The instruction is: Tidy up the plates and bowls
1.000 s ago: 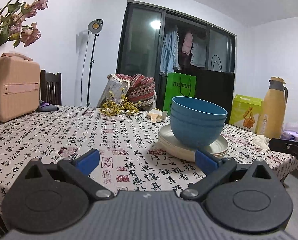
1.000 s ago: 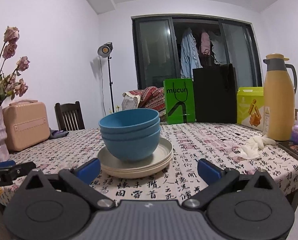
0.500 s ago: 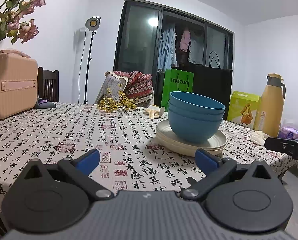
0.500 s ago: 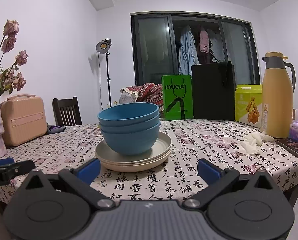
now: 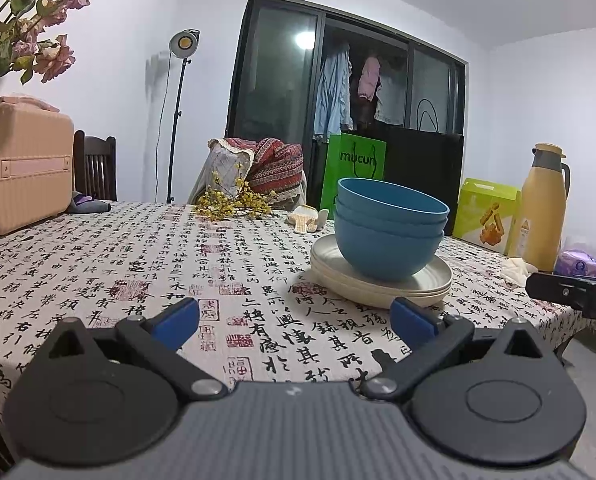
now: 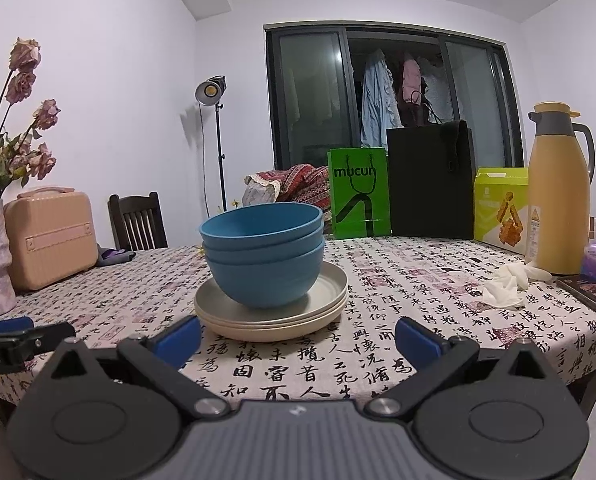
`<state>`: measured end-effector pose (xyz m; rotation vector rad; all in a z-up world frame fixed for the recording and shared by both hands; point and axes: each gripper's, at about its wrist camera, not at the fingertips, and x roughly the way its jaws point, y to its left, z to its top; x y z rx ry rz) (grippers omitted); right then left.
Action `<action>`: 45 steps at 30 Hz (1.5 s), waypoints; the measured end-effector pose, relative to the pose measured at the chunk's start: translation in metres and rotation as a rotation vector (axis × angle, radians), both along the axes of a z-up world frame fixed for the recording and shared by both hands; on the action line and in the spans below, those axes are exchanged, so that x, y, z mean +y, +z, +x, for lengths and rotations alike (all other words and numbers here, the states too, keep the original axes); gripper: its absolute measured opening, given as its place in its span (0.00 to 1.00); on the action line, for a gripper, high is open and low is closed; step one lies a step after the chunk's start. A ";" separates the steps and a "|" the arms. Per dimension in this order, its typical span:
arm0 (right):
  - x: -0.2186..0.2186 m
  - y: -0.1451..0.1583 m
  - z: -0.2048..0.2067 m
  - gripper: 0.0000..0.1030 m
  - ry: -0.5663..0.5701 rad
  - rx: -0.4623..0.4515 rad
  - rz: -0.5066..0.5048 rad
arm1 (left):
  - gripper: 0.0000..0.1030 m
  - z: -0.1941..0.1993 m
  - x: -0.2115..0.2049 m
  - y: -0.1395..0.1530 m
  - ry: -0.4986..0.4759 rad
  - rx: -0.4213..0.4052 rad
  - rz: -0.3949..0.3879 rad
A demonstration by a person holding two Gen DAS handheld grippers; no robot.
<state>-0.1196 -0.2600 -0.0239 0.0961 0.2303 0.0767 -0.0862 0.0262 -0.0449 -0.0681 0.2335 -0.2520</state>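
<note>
Bowls: three nested blue round bowls (image 6: 262,258), mouths up, stack axis vertical, sitting on a stack of cream round plates (image 6: 272,312) lying flat. Whole pile stands on the desk (image 6: 418,304), which has a calligraphy-print cloth, near the front edge. My left tool (image 5: 294,320) is spread wide, blue pads empty, low at the desk edge; pile sits ahead and right of it. My right tool (image 6: 296,338) is also wide apart, gripping nothing, pile just ahead, slightly left. Open cloth left of the pile and between pile and white crumpled cloth (image 6: 506,286). Yellow thermos jug (image 6: 558,192), green paper bag (image 6: 360,194), black paper bag (image 6: 430,180) stand well behind. Pink hard case (image 6: 52,236) far left.
</note>
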 end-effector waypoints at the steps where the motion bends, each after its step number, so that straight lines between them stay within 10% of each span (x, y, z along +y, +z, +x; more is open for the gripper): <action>1: 0.000 0.000 0.000 1.00 0.001 0.000 -0.001 | 1.00 0.000 0.000 0.000 0.001 0.000 0.000; 45: 0.002 -0.003 0.000 1.00 0.003 0.000 0.004 | 1.00 -0.007 -0.004 -0.002 -0.044 -0.015 0.015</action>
